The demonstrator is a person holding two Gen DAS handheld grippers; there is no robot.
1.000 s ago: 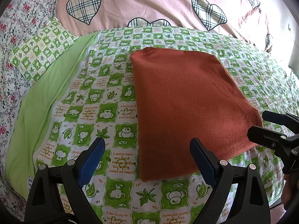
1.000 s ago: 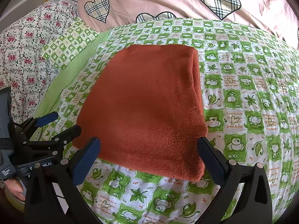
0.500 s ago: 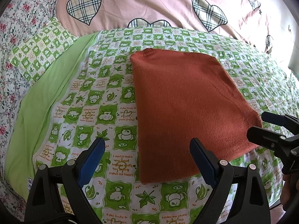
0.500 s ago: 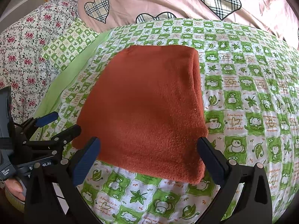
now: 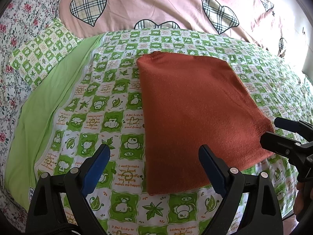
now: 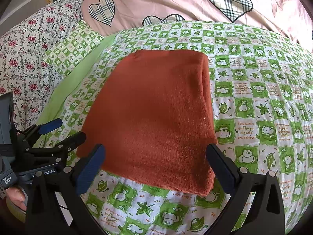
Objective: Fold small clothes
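Observation:
A rust-orange garment (image 5: 195, 113) lies folded into a flat rectangle on the green checked bedspread (image 5: 101, 121). My left gripper (image 5: 154, 156) is open, with its blue pads over the garment's near left corner and nothing between them. In the right wrist view the garment (image 6: 156, 113) fills the middle. My right gripper (image 6: 155, 152) is open, its fingers on either side of the near edge. Each gripper also shows in the other's view: the right gripper (image 5: 271, 130) at the garment's near right corner, the left gripper (image 6: 70, 129) at its near left corner. Whether either touches the cloth I cannot tell.
A pink quilt with plaid hearts (image 5: 156, 5) is heaped along the far side. A green checked pillow (image 5: 43, 52) and a floral sheet (image 6: 23, 54) lie to the left, beside a plain green strip (image 5: 45, 101). A hand (image 6: 15, 195) holds the left gripper.
The garment sits slightly lower in both views, so both grippers have edged a little toward it. Its shape is unchanged and both grippers stay open.

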